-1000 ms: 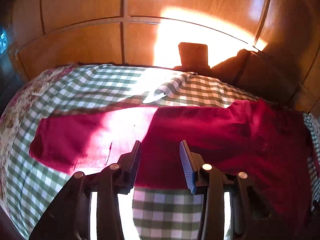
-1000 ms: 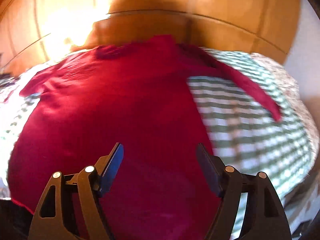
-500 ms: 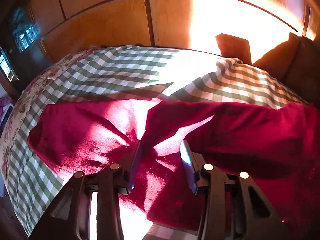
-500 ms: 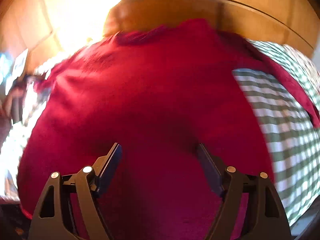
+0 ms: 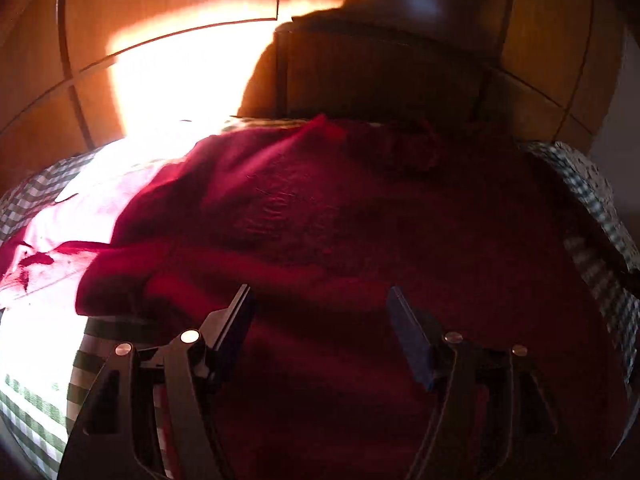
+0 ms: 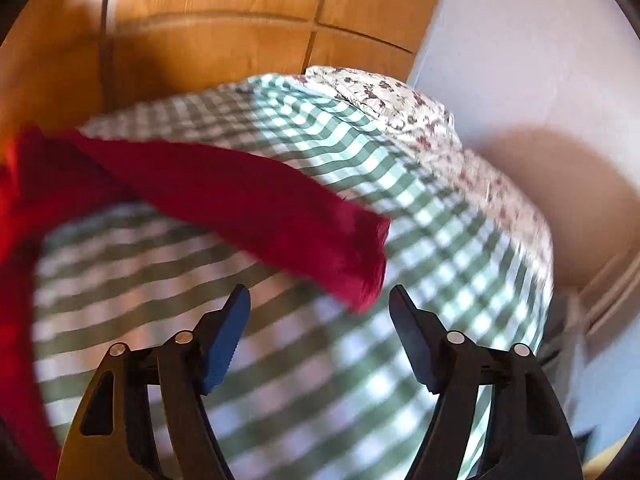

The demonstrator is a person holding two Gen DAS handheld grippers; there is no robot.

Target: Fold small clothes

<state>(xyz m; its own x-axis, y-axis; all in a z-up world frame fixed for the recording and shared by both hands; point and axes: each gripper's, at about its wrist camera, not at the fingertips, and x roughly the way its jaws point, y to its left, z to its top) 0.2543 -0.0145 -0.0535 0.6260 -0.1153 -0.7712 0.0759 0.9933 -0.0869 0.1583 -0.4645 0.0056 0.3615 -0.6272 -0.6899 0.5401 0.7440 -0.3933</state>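
A dark red garment (image 5: 360, 220) lies spread on a green-and-white checked cloth (image 5: 28, 396). At its left side a thick fold of the red fabric (image 5: 132, 280) lies doubled over the body. My left gripper (image 5: 319, 290) hovers over the body with its jaws opening and nothing pinched between them. In the right wrist view the garment's right sleeve (image 6: 248, 200) stretches out across the checked cloth (image 6: 400, 168), and its cuff (image 6: 360, 268) ends just ahead of my right gripper (image 6: 319, 288). The right jaws are closing with only cloth showing below the gap.
Wooden panels (image 5: 60, 80) rise right behind the bed, partly lit by a bright patch of sun. A floral bedspread edge (image 6: 420, 112) borders the checked cloth on the right. Beyond it stands a white wall (image 6: 520, 40).
The left gripper pinched the left sleeve, swept right over the body and let go. The right view swung from the garment's body to the outstretched right sleeve.
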